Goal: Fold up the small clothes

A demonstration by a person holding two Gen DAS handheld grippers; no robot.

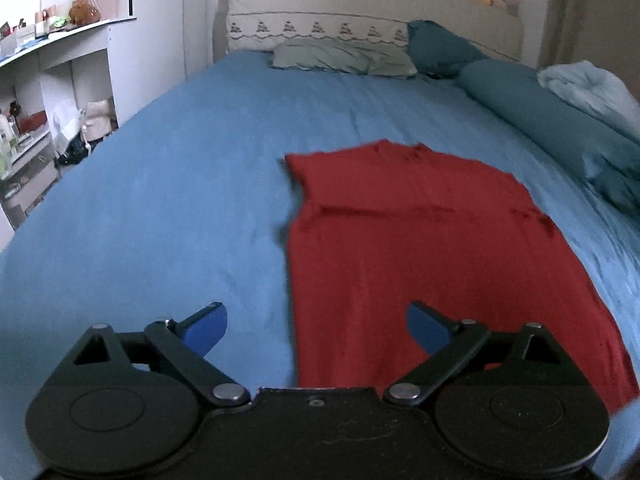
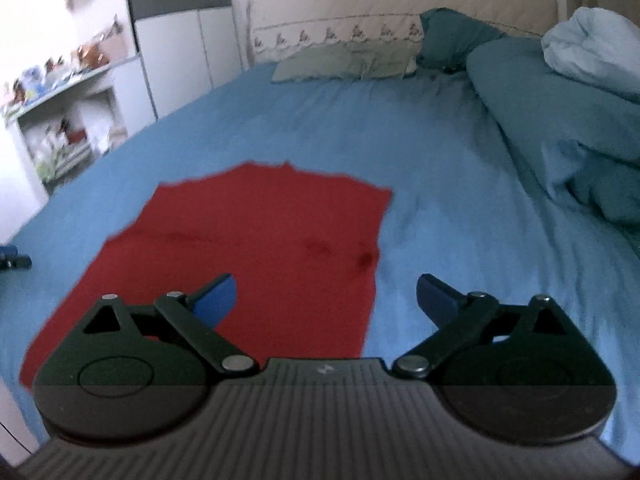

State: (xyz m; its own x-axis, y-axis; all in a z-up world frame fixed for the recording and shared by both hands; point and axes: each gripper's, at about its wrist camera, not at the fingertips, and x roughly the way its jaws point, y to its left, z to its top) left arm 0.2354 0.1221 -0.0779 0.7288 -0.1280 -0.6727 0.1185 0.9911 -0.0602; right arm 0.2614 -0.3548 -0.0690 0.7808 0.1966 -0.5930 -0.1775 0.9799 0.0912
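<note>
A small red garment (image 1: 420, 248) lies flat on the blue bedsheet (image 1: 180, 184), with its sleeves folded in and its neck toward the headboard. In the right wrist view the garment (image 2: 260, 248) lies left of centre. My left gripper (image 1: 316, 328) is open and empty, above the garment's near left edge. My right gripper (image 2: 326, 304) is open and empty, above the garment's near right edge. Part of the left gripper (image 2: 12, 260) shows at the left edge of the right wrist view.
Pillows (image 1: 344, 56) and a teal duvet roll (image 1: 560, 120) lie at the head and right side of the bed. A pale blue blanket (image 2: 592, 52) sits on the duvet. White shelves (image 1: 52, 92) with clutter stand to the left of the bed.
</note>
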